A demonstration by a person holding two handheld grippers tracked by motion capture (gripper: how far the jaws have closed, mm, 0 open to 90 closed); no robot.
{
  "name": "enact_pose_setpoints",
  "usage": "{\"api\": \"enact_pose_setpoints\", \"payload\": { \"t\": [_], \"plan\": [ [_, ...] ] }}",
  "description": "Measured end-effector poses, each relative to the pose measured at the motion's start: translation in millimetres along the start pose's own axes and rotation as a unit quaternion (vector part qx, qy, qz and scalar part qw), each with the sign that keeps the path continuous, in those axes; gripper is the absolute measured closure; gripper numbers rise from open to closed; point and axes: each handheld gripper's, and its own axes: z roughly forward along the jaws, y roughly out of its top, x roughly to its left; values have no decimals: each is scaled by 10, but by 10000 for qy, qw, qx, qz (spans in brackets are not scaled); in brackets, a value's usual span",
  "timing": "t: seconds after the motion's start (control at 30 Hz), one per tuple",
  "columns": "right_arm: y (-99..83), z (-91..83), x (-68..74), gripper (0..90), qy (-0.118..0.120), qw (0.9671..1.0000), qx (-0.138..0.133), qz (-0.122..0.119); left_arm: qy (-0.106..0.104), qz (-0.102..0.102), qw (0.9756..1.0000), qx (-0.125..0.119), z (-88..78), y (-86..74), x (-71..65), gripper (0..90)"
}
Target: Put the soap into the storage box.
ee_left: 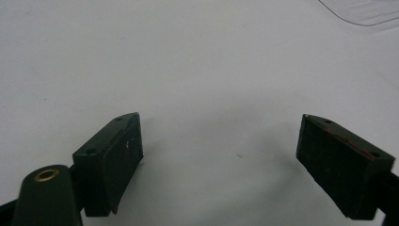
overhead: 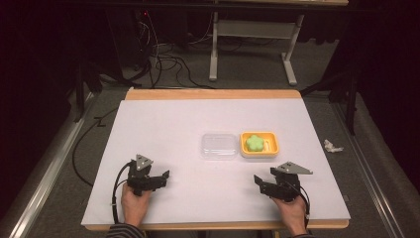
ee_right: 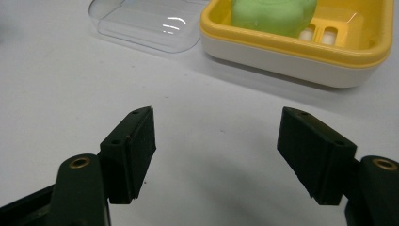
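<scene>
a yellow plastic soap dish (overhead: 259, 153) with a white underside stands on the white-covered bench (overhead: 173, 124), a little right of its middle. in the dish lies a light green soap in the shape of a flower (overhead: 254, 143), more to the dish's left half; in the right gripper view some slots of the dish's bottom show beside the soap. a clear plastic lid (overhead: 219, 146) with rounded corners lies flat on the bench just beside the dish, at its left side. whether the lid and the dish touch i cannot tell.

the left claw (overhead: 163, 179) is well apart from the dish, nearer to the person and far to the left of it, low over the bench. its jaws are released: they stand wide from each other and only bare white bench is between them.

the right claw (overhead: 258, 184) is near the dish, on the person's side of it and about in line with it. its jaws point toward the dish. they are also released, with a clear gap and nothing between the pads, and they touch neither the dish nor the lid.

a small crumpled white paper (overhead: 333, 146) lies on the grey floor to the right of the dish, past the edge of the bench.
</scene>
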Motion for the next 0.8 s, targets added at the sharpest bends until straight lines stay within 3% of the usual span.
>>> {"api": "enact_pose_setpoints", "payload": {
  "t": [0.8],
  "plan": [
    [-53, 179, 19, 289, -240, 9996, 126, -125, 6, -4, 10000, 5, 2, 0, 0, 156]
  ]
}}
